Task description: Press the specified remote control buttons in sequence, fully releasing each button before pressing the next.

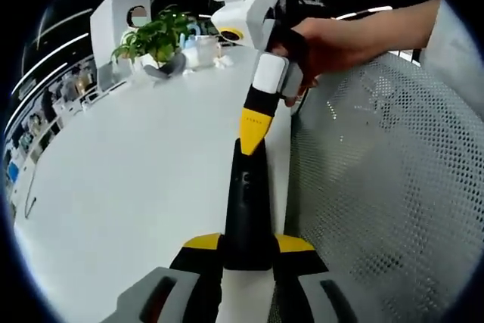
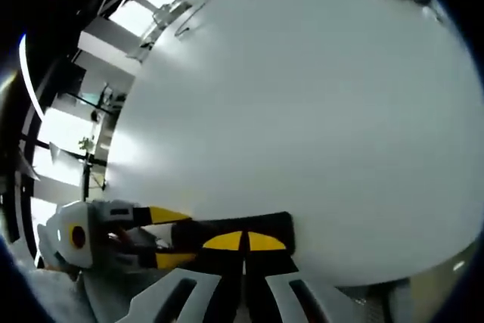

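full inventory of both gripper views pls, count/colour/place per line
remote control: 1, black, on the table edge, held between the left gripper's jaws
table: 1, white, spans both views
potted plant: 1, green leaves, far end of the table
white box with round hole: 1, white, behind the plant
mesh chair back: 1, white perforated, beside the table in the left gripper view
left gripper: 1, yellow tips, black and grey body, closed on the remote's near end
right gripper: 1, yellow and white, closed tips down on the remote's far end
hand: 1, holding the right gripper's handle
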`<state>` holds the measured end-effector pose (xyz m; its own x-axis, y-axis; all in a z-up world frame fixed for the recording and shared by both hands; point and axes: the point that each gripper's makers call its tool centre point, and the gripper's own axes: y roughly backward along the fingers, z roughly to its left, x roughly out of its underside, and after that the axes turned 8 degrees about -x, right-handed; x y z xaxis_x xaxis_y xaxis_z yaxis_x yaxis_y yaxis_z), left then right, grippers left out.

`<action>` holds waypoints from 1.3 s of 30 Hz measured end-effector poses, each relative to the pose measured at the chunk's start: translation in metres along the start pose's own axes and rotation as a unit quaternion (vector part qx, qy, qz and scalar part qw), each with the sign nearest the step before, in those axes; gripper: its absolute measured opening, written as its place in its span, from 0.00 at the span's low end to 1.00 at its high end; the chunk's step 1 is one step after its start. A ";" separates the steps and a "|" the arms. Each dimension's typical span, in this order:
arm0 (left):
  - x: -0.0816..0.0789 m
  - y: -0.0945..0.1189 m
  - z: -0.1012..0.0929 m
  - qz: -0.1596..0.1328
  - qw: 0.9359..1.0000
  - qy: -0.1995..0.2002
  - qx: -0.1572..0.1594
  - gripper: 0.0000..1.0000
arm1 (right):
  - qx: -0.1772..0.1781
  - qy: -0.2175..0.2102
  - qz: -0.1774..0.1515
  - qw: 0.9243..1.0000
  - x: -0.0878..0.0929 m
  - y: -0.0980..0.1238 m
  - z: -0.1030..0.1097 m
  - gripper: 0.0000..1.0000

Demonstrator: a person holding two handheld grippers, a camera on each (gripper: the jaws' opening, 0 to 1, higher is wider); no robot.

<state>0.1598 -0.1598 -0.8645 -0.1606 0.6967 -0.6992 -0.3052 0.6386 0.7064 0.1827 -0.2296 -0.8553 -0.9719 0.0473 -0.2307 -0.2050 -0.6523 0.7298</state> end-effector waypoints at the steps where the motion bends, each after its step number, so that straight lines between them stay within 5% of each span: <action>1: 0.000 0.000 0.000 -0.001 1.000 0.002 0.001 0.25 | 0.002 0.001 -0.002 1.000 0.000 0.000 0.000 0.00; 9: -0.001 -0.001 0.000 -0.002 1.000 -0.001 0.009 0.25 | -0.010 -0.012 -0.001 1.000 -0.001 -0.001 -0.002 0.00; 18: -0.001 -0.002 0.000 -0.002 1.000 -0.002 0.012 0.25 | 0.003 0.030 0.000 1.000 0.001 -0.001 0.000 0.00; 22: -0.001 -0.001 0.000 -0.006 1.000 -0.001 0.012 0.25 | -0.018 -0.015 -0.005 1.000 0.000 0.000 -0.001 0.00; 39: -0.002 -0.002 -0.001 -0.008 1.000 -0.004 0.013 0.25 | -0.036 0.004 -0.003 0.999 -0.004 -0.007 0.010 0.00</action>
<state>0.1597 -0.1632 -0.8648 -0.1490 0.6887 -0.7096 -0.2823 0.6581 0.6980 0.1865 -0.2178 -0.8527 -0.9696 0.0450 -0.2405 -0.2014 -0.7050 0.6800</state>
